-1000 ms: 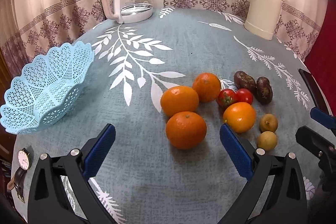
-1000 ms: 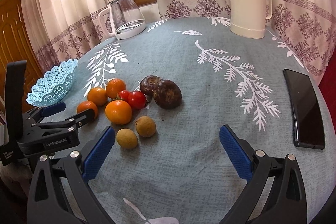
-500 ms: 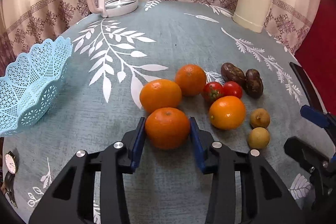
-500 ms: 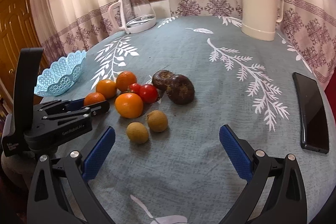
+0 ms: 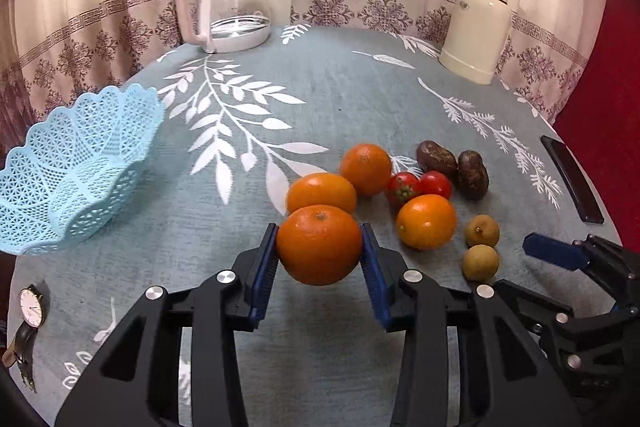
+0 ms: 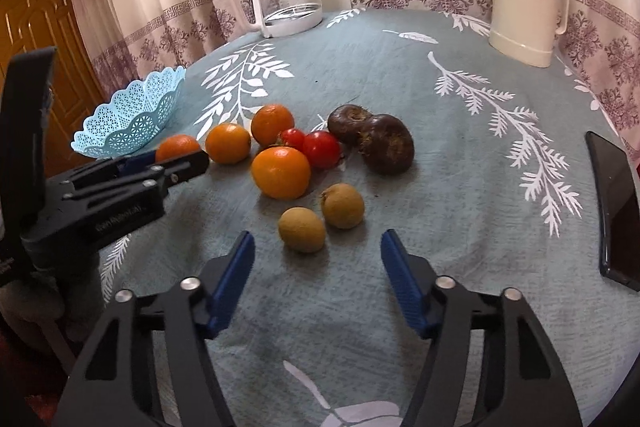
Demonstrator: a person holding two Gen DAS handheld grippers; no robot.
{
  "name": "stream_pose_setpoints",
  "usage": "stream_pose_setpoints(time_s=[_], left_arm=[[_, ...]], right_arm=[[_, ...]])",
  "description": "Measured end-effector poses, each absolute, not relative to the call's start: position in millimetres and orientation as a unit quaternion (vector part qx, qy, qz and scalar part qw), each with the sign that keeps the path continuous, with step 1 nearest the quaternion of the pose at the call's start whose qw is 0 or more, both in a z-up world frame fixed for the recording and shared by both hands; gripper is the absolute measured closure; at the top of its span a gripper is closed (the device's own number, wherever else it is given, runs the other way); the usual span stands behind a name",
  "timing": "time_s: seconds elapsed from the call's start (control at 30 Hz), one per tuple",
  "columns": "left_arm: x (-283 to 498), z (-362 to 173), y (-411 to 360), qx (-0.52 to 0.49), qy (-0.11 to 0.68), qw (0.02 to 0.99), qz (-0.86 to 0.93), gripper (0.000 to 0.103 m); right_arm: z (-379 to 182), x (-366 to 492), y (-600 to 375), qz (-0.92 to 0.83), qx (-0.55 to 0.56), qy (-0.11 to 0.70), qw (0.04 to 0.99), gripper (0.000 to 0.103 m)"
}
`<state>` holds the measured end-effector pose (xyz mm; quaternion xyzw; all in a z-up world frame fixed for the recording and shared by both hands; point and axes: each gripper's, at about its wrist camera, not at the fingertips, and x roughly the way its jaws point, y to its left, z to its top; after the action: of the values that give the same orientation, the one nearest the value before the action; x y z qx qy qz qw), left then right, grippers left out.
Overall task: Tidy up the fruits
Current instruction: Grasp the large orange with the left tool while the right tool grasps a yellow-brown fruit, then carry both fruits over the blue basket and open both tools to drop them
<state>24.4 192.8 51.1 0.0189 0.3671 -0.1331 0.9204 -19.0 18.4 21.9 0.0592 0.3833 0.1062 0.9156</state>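
Observation:
My left gripper (image 5: 320,247) is shut on an orange (image 5: 319,244), held a little above the cloth. Three more oranges (image 5: 426,221) lie just beyond it, with two red tomatoes (image 5: 435,184), two dark brown fruits (image 5: 472,174) and two small tan fruits (image 5: 480,262). The light blue lace basket (image 5: 76,167) stands empty at the left. My right gripper (image 6: 318,259) is open, its blue pads just short of the two tan fruits (image 6: 302,229). The left gripper (image 6: 120,183) with its orange (image 6: 177,147) shows at the left of the right wrist view.
A glass jug (image 5: 234,11) stands at the back, a cream thermos flask (image 5: 478,27) at the back right. A black phone (image 6: 616,207) lies near the right table edge, a wristwatch (image 5: 30,311) near the front left edge. Curtains ring the round table.
My left gripper closed on the nearest orange and lifted it slightly. My right gripper came forward towards the tan fruits and its fingers narrowed.

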Motion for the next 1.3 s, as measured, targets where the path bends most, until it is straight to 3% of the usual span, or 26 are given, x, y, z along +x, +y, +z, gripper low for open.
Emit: stream_pose_setpoints(time_s=[0.33,0.5,1.3], left_arm=[[21.5,80.0,220.9,0.008,0.337,0.935,-0.106,0.062],[25.2,86.0,232.9,0.002,0.332,0.939,-0.093,0.062],[59.0,105.8,350.0,-0.058,0.315,0.946,0.037,0.062]], right_arm=[[17.4,-4.5,35.3,0.101,0.062,0.402,0.908,0.059],[14.0,-0.4,34.7,0.090,0.065,0.410,0.905,0.075],[38.7,1.7,58.9,0.109,0.090,0.382,0.913,0.075]])
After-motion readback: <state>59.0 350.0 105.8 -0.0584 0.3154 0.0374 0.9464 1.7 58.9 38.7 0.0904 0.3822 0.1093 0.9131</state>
